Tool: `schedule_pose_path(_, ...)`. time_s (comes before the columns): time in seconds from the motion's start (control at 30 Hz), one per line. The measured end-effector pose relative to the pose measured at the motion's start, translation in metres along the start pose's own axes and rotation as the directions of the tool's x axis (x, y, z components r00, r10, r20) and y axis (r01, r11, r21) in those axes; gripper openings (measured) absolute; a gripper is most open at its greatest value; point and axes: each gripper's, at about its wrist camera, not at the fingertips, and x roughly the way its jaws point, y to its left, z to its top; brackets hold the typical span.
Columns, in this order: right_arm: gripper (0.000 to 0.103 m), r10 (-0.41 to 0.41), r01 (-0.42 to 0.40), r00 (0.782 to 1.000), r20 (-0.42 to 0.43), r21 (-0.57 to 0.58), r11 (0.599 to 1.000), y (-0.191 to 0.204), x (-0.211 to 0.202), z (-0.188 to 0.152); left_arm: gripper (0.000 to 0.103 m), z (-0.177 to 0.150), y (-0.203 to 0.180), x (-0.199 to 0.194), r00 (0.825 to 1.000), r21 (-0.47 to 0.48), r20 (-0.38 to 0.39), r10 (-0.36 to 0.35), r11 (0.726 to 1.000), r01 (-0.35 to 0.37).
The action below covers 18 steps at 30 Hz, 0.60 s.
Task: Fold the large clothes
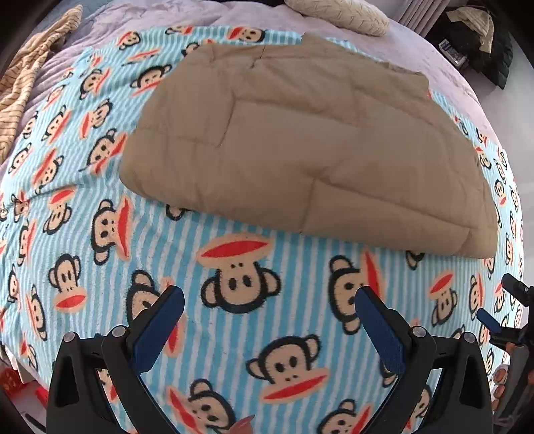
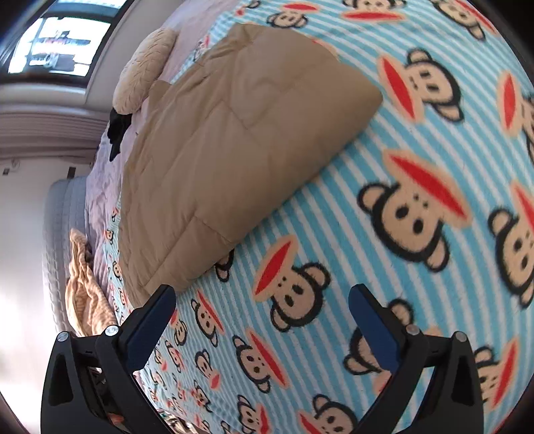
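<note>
A tan quilted garment [image 1: 300, 143] lies folded into a thick rectangle on a blue-and-white striped blanket [image 1: 233, 334] printed with monkey faces. In the left wrist view my left gripper [image 1: 268, 295] hangs open over bare blanket, a short way in front of the garment's near edge, nothing between its blue pads. The right wrist view has the same garment [image 2: 217, 150] up and to the left. My right gripper [image 2: 262, 293] is open over the blanket [image 2: 367, 267], its left fingertip [image 2: 165, 293] close to the garment's near corner. The right gripper's tip [image 1: 515, 287] also shows at the left view's right edge.
The blanket covers a bed with a lilac sheet [image 1: 133, 16]. A cream pillow [image 1: 340, 13] lies beyond the garment, and a striped yellow cloth [image 1: 26, 76] is bunched at the far left. Dark items [image 1: 480, 43] are piled off the bed at the upper right. A grey bed edge [image 2: 63, 240] runs on the left.
</note>
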Motion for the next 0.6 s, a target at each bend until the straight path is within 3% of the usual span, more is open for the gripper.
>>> schedule_pose_path(0.17, 0.103, 0.013, -0.014, 1.0, 0.024, 0.045, 0.999, -0.005, 0.01, -0.007, 0.102, 0.001, 0.024, 0.014, 0.999, -0.034, -0.015, -0.041, 0.999, 0.041)
schedule_pose_path(0.27, 0.103, 0.046, -0.049, 0.998, 0.038, 0.086, 0.995, -0.007, 0.014, -0.007, 0.102, 0.006, 0.044, 0.018, 0.994, -0.099, -0.012, -0.107, 0.99, 0.105)
schedule_pose_path(0.33, 0.103, 0.052, -0.054, 0.998, 0.026, 0.106, 0.993, -0.008, 0.019, -0.005, 0.102, 0.009, 0.06, 0.02, 0.98, -0.154, 0.0, -0.2, 0.968, 0.198)
schedule_pose_path(0.47, 0.103, 0.068, -0.07, 0.998, 0.014, 0.133, 0.989, -0.013, 0.029, 0.001, 0.102, 0.013, 0.083, 0.027, 0.948, -0.233, 0.048, -0.314, 0.92, 0.316)
schedule_pose_path(0.6, 0.103, 0.18, -0.182, 0.983, 0.022, 0.164, 0.97, -0.017, 0.04, 0.01, 0.102, 0.021, 0.101, 0.039, 0.917, -0.29, 0.1, -0.386, 0.871, 0.398)
